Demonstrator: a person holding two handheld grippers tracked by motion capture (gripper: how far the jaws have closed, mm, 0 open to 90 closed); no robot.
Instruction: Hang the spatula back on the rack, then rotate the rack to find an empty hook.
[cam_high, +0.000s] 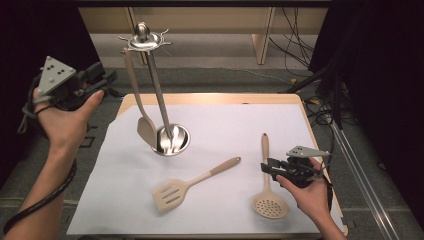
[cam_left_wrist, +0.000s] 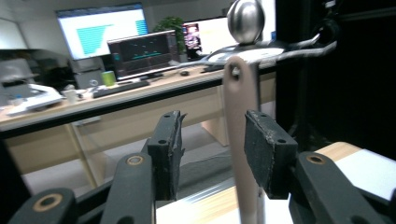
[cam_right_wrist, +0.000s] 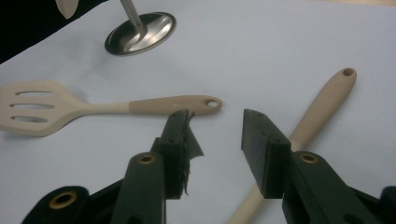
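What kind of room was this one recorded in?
Probably an office or lab, not a kitchen. Behind the table stands a long desk with computer monitors; cables trail on the carpeted floor. The utensil stand sits on white paper.

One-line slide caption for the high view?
One spatula hangs on the steel rack; a slotted turner and skimmer lie on the sheet, right gripper open beside the skimmer.

A beige spatula (cam_high: 141, 102) hangs upright from a hook of the steel utensil stand (cam_high: 159, 95). A beige skimmer (cam_high: 267, 185) lies flat on the white paper, handle pointing away.
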